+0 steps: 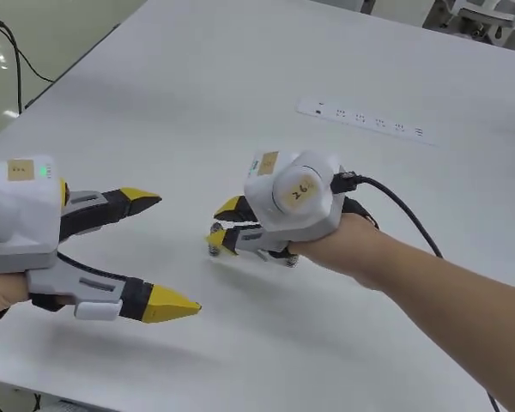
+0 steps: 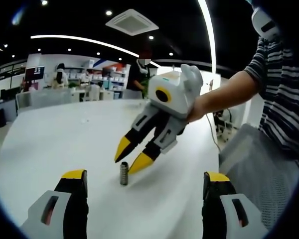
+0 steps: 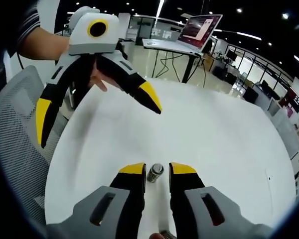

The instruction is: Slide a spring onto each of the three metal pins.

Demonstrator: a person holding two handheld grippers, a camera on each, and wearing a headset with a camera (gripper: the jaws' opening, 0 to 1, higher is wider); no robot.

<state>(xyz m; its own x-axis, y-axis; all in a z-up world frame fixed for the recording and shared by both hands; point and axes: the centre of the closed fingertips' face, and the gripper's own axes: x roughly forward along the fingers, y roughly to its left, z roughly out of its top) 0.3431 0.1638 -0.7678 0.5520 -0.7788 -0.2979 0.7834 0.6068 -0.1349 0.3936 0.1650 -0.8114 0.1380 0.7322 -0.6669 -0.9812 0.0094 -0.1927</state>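
A small grey spring (image 2: pixel 124 174) stands upright on the white table (image 1: pixel 240 86). In the right gripper view the spring (image 3: pixel 155 172) sits just ahead of the narrow gap between my right gripper's (image 3: pixel 157 169) yellow tips, with no contact visible. The right gripper (image 2: pixel 130 159) hovers tilted down just above the spring, jaws slightly apart. In the head view, the spring (image 1: pixel 213 250) is beside the right gripper (image 1: pixel 221 225). A second coiled piece (image 3: pixel 164 234) lies under that gripper's body. My left gripper (image 1: pixel 167 251) is wide open and holds nothing, left of the spring.
A white power strip (image 1: pixel 360 118) lies further back on the table. A black cable (image 1: pixel 403 210) trails from the right gripper over the person's forearm. Mesh chairs (image 2: pixel 259 164) stand beside the table edge.
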